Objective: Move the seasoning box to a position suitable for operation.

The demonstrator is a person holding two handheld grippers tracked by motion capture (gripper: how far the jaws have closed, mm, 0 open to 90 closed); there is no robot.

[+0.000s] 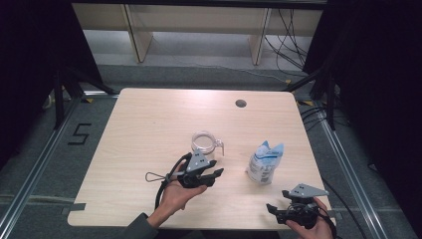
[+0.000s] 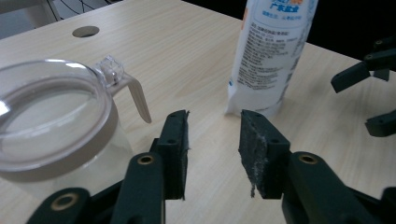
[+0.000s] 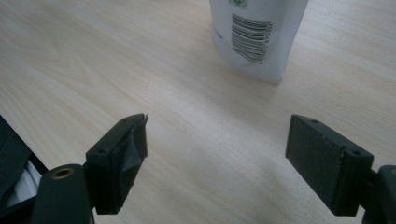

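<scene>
The right gripper waits wide-jawed at the wooden table's near edge. The left gripper, jaws narrowed on nothing, hangs beside the clear lidded plastic jug. The white-and-blue standing pouch stands untouched farther right; everything appears left to do.

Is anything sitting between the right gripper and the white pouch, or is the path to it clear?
Nothing visible blocks it. In the right gripper view, bare table lies between the open right gripper and the white pouch. The clear jar and the left gripper sit off to the pouch's other side.
</scene>
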